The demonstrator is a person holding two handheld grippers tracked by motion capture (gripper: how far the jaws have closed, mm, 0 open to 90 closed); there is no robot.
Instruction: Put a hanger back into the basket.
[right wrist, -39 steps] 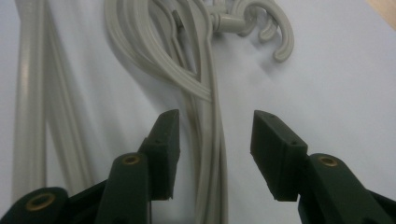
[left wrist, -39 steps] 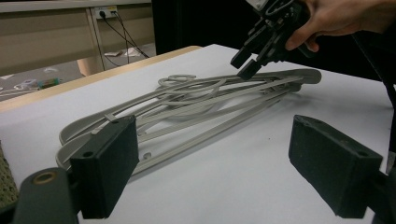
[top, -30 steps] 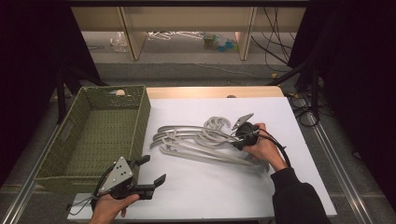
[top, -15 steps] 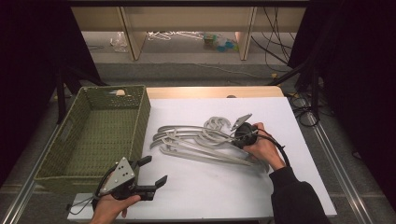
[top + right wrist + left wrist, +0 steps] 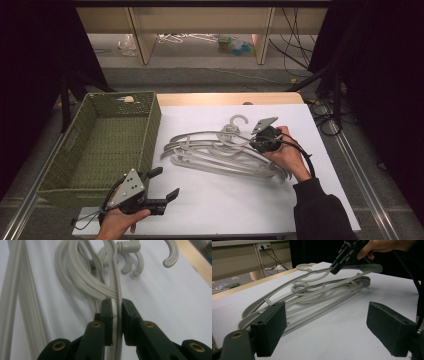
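The right gripper (image 5: pixel 261 141) has just clenched on the top grey hanger (image 5: pixel 207 137), whose long axis runs toward nine o'clock, while the far left gripper (image 5: pixel 162 185) gapes empty.

A pile of hangers (image 5: pixel 220 152) lies on the table (image 5: pixel 240 210), just right of the basket (image 5: pixel 100 145). The right gripper (image 5: pixel 262 142) sits at the pile's right side, on the top hanger (image 5: pixel 116 290). The left gripper (image 5: pixel 155 185) is near the basket's front right corner, well apart from the pile.
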